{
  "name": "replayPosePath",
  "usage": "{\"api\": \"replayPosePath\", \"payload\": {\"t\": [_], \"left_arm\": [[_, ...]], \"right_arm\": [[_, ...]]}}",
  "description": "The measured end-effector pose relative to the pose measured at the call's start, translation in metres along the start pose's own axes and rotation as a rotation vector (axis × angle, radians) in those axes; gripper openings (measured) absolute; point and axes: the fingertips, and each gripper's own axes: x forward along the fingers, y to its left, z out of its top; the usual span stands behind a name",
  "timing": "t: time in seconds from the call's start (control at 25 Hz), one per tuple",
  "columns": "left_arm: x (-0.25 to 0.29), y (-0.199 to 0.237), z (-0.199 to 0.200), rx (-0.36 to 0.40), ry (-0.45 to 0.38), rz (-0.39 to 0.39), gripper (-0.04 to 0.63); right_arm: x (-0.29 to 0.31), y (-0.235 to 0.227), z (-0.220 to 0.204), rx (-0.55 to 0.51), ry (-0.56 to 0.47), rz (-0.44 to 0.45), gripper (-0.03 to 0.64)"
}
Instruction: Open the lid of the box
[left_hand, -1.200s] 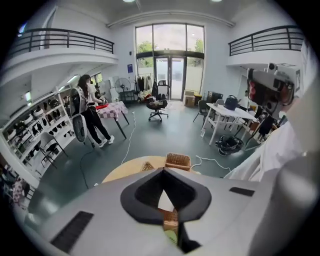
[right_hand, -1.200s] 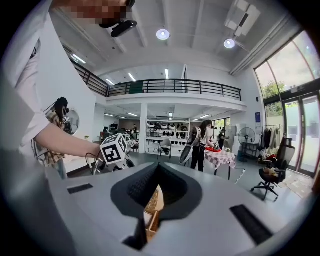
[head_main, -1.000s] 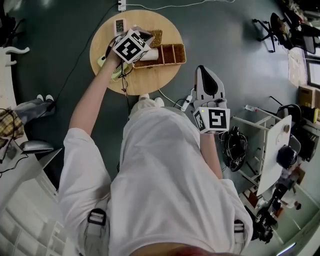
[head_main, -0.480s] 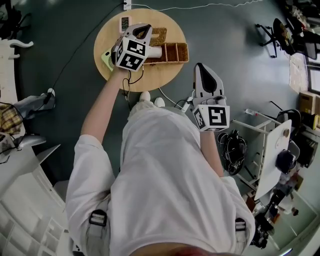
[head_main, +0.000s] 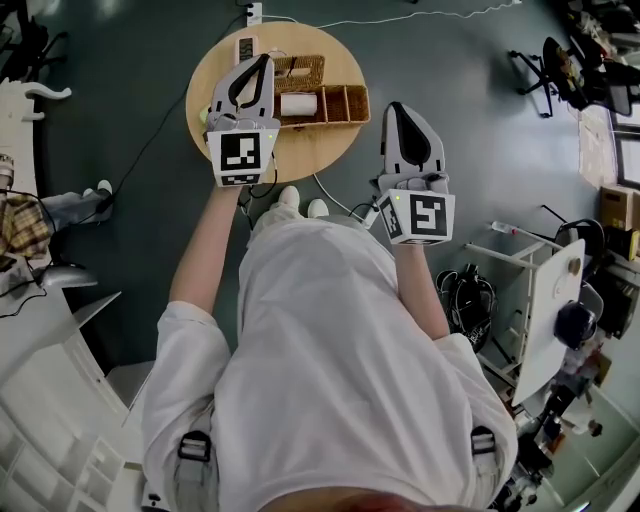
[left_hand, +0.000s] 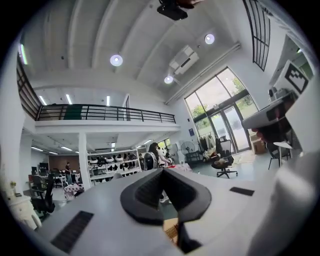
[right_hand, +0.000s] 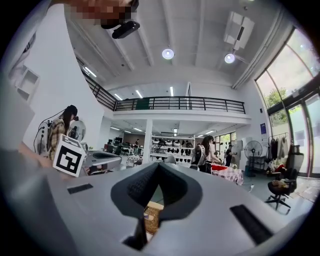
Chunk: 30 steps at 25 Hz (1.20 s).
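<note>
**Two shut grippers and a woven box**

The box (head_main: 338, 104) sits on a round wooden tabletop (head_main: 312, 152), at the far side of the scene. The box is long and brown, woven like a basket, with small square parts inside. A white roll (head_main: 296, 104) lies in its left part. A flat, square woven piece (head_main: 300, 71) rests just past the box on the far side.

The left hand-held gripper (head_main: 263, 63) is smooth and grey, with black ribbed pads. It is over the left part of the tabletop. Its jaws are pressed together and hold nothing.

The right hand-held gripper (head_main: 398, 106) looks the same. It is to the right of the tabletop, over the dark floor (head_main: 470, 120). Its pads meet at the tips and it holds nothing.
</note>
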Motion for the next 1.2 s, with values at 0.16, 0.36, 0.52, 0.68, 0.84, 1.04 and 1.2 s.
{"api": "replayPosePath", "payload": {"t": [0.16, 0.36, 0.52, 0.68, 0.84, 1.04, 1.2], "left_arm": [[-0.031, -0.004, 0.020, -0.028, -0.042, 0.042, -0.002], [-0.071, -0.017, 0.049, -0.025, -0.066, 0.089, -0.002], [-0.101, -0.029, 0.066, -0.044, -0.053, 0.125, -0.002], [-0.129, -0.035, 0.071, -0.061, -0.034, 0.155, -0.002], [-0.153, -0.030, 0.068, -0.066, -0.047, 0.173, -0.002], [-0.175, -0.024, 0.063, -0.091, -0.060, 0.144, -0.002], [-0.191, -0.011, 0.062, -0.100, -0.067, 0.117, -0.002]], "right_arm": [[-0.004, -0.006, 0.015, -0.016, -0.070, -0.011, -0.002], [-0.016, -0.005, 0.031, -0.058, -0.129, 0.017, -0.003], [-0.028, -0.005, 0.034, -0.041, -0.141, 0.062, -0.003], [-0.043, 0.003, 0.033, -0.038, -0.146, 0.106, -0.003], [-0.051, 0.017, 0.031, -0.043, -0.136, 0.131, -0.003], [-0.060, 0.039, 0.034, -0.064, -0.137, 0.113, -0.003], [-0.057, 0.067, 0.041, -0.074, -0.137, 0.106, -0.003]]}}
